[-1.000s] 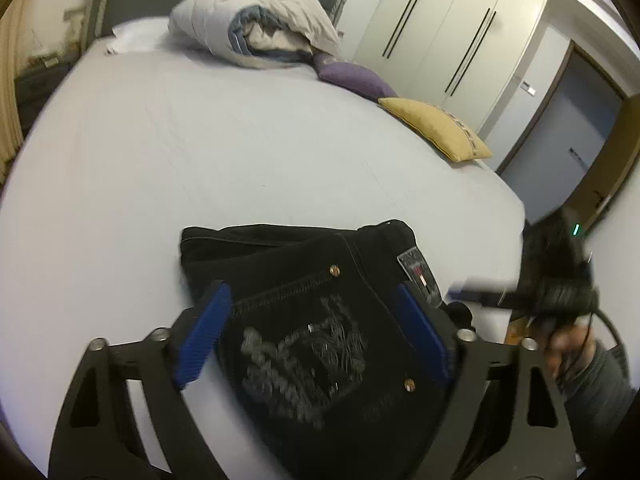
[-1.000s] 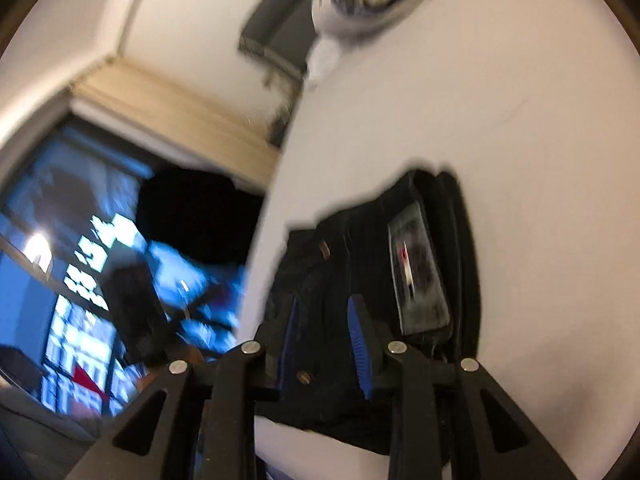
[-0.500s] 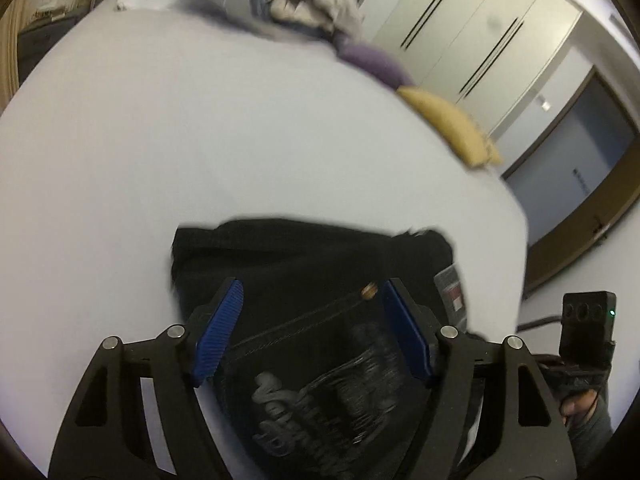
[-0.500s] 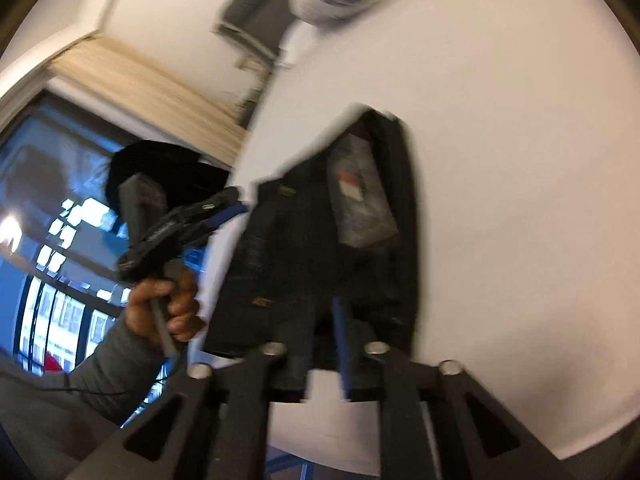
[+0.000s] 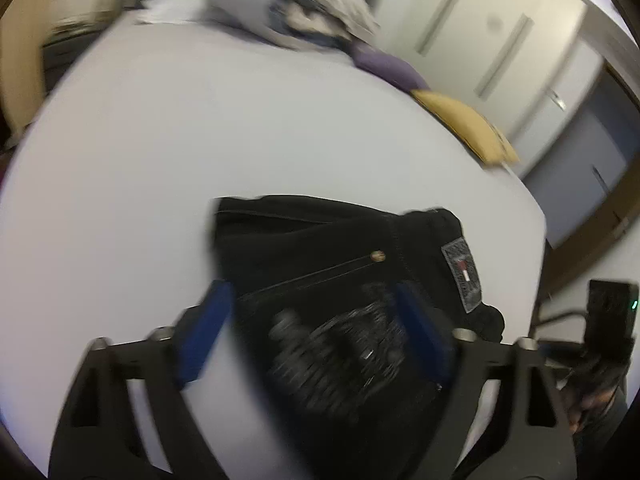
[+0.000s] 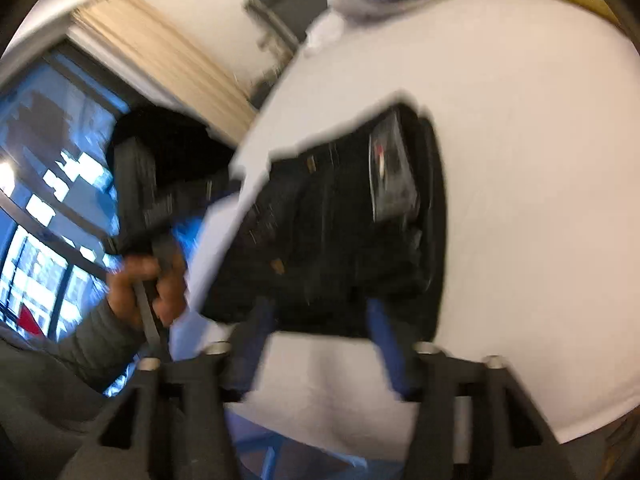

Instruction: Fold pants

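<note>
The black pants [image 5: 344,256] lie folded into a compact stack near the front edge of the white bed [image 5: 200,128], back pocket print and brand patch up. My left gripper [image 5: 316,320] is open, its blue pads either side of the stack's near part, holding nothing. In the right wrist view the same stack [image 6: 344,216] lies at the bed's edge. My right gripper [image 6: 320,320] is open just in front of the stack, empty. The left gripper and the hand holding it [image 6: 144,216] show at the left of that view. Both views are motion-blurred.
A bundled duvet [image 5: 296,12], a purple pillow [image 5: 388,68] and a yellow pillow [image 5: 464,124] lie at the bed's far end. White wardrobe doors [image 5: 496,40] and a doorway stand at the right. A window [image 6: 44,184] is off the bed's left side.
My right gripper has opened from nearly shut and drawn back off the pants. My left gripper stays open and has shifted slightly over the stack. The pants stay folded in place.
</note>
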`<control>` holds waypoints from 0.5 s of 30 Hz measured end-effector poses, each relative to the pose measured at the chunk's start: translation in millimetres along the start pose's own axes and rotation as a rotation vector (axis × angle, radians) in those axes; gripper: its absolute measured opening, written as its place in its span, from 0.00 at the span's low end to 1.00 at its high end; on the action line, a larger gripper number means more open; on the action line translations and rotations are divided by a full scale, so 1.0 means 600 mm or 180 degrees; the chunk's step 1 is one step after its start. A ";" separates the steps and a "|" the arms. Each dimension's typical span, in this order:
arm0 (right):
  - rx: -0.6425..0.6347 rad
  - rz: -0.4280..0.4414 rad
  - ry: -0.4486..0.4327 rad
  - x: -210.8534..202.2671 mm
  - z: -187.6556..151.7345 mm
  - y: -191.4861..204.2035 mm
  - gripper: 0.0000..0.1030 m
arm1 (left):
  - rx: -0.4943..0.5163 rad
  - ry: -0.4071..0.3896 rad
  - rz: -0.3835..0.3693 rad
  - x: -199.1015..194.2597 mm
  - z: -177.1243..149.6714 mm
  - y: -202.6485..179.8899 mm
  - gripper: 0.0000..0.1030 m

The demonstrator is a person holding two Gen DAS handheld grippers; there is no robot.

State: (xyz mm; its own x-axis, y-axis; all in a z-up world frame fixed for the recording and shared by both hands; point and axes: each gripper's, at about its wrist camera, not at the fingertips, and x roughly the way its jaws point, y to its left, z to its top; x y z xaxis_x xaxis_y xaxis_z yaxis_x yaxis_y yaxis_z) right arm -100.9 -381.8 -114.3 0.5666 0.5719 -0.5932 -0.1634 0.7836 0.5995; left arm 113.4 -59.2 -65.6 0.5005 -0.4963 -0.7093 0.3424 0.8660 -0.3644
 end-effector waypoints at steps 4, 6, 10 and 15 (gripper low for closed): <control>0.0411 -0.0083 -0.0198 -0.002 0.066 -0.059 0.80 | -0.0198 0.0067 0.0034 -0.022 -0.040 0.032 0.92; 0.0387 -0.0130 -0.0056 0.036 0.095 -0.063 0.80 | -0.0278 0.0242 0.0048 -0.009 -0.051 0.045 0.92; 0.0447 -0.0413 0.0415 0.130 0.111 -0.070 0.80 | -0.0535 0.0580 -0.0130 0.029 -0.066 0.066 0.92; 0.0472 -0.0358 0.0621 0.159 0.109 -0.091 0.80 | -0.0497 0.0764 -0.0274 0.067 -0.061 0.054 0.92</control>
State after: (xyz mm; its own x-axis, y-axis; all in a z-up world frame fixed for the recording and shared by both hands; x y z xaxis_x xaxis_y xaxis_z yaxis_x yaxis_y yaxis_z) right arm 15.1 -385.5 -168.4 0.4057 0.5305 -0.7443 0.0200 0.8090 0.5875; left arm 115.5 -48.5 -127.9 0.2661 -0.5560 -0.7875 0.2397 0.8294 -0.5046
